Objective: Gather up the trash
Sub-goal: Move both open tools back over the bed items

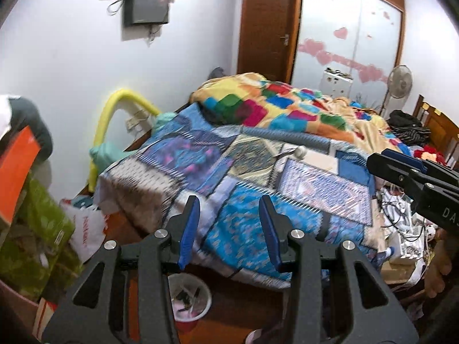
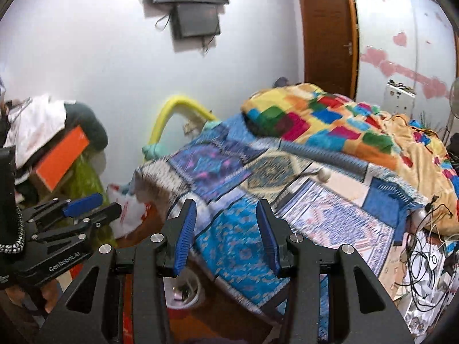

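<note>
My left gripper (image 1: pixel 231 230) is open and empty, held above the near corner of a bed with a blue patterned cover (image 1: pixel 246 229). Below it on the floor stands a small red bin with a white liner (image 1: pixel 190 301) holding scraps. My right gripper (image 2: pixel 228 235) is open and empty over the same corner; the bin (image 2: pixel 186 291) shows partly between its fingers. The left gripper also shows at the left of the right wrist view (image 2: pixel 86 209), and the right gripper at the right of the left wrist view (image 1: pixel 396 163). A white plastic bag with red print (image 1: pixel 86 229) lies by the bed.
A colourful patchwork quilt (image 1: pixel 287 106) lies heaped on the bed, with a grey hose (image 1: pixel 287 137) across it. Cables and papers (image 2: pixel 424 261) clutter the right side. Green bags and an orange box (image 1: pixel 20 172) stand at left. A wooden door (image 1: pixel 266 25) and a fan (image 1: pixel 398 83) are behind.
</note>
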A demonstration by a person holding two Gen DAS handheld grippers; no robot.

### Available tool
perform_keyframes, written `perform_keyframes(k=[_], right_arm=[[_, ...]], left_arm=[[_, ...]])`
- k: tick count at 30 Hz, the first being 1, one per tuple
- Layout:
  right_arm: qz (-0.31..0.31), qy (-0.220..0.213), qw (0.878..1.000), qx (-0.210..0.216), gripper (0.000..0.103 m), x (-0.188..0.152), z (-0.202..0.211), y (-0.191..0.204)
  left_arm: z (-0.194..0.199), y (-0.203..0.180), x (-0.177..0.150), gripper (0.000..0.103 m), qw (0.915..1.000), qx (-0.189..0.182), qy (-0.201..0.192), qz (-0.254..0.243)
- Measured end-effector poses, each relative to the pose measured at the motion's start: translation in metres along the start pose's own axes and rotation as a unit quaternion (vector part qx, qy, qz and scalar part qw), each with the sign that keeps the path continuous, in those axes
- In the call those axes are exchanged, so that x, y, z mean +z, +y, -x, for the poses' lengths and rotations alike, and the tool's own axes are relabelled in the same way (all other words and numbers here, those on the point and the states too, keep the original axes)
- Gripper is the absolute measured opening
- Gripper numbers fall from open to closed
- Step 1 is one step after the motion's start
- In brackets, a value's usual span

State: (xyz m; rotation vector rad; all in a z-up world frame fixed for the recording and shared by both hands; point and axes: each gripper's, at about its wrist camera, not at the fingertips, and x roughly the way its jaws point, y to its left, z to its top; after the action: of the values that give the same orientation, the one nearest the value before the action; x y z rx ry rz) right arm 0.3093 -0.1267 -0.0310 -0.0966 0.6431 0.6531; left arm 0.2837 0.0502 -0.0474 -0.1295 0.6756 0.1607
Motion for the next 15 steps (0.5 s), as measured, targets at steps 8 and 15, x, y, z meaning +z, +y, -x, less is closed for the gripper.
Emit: perform_keyframes(k=[8, 15], right_arm=[[-0.016, -0.038, 0.999, -0.036, 0.054, 0.015, 0.003, -0.051], [-0.044, -0.031, 0.997, -0.061, 0.054, 0.021, -0.02, -0.104]], left_arm=[[-0.049, -0.056, 0.034, 0.05, 0.9991, -0.022, 0.007, -0.035], [-0.113, -0.087, 0.051, 0.054, 0.9973, -0.049, 0.028, -0.046]])
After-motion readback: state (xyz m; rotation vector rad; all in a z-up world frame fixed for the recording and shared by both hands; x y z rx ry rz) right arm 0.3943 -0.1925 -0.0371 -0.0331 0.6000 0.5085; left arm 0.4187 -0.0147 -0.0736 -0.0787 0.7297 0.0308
